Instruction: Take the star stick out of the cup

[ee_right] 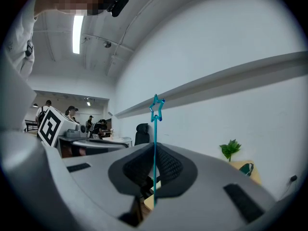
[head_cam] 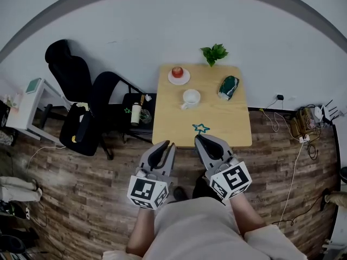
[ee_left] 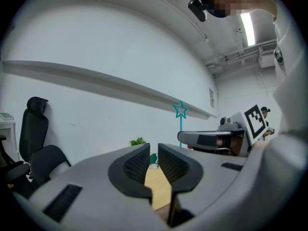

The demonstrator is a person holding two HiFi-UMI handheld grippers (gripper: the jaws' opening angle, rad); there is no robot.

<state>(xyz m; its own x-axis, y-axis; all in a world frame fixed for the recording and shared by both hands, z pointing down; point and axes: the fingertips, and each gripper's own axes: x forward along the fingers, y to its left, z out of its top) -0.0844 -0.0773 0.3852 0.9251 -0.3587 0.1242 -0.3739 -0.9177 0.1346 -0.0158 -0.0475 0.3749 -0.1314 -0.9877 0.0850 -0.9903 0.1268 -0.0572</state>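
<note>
Teal and thin, the star stick [head_cam: 201, 128] is clear of the white cup [head_cam: 191, 97] and clamped in the right gripper [head_cam: 198, 138]. In the right gripper view the two ribbed black pads are pressed together on the lower part of the stick [ee_right: 154, 143]. It stands upright between them, with its open star outline well above the jaw tips. From the left gripper view the same stick [ee_left: 180, 110] rises straight out of the right gripper [ee_left: 202, 138], star uppermost, against the pale wall.

From overhead, the star hangs over the near part of the wooden table [head_cam: 238, 137], just ahead of the right gripper's tips. The cup sits farther back, near the middle of the tabletop, apart from the stick.

The left gripper [head_cam: 168, 143] is held level beside the right one, short of the table's near edge. Its jaws stand a narrow slit apart with nothing between them; only a strip of tabletop shows through the gap.

As for print, I can make out the black-and-white block patterns on the marker cube [head_cam: 231, 181] of each gripper, and they are not lettering. A dark green bag [head_cam: 228, 87] on the table carries pale marks too small to read.

Behind the cup, a red apple sits on a small plate [head_cam: 178, 76].
</note>
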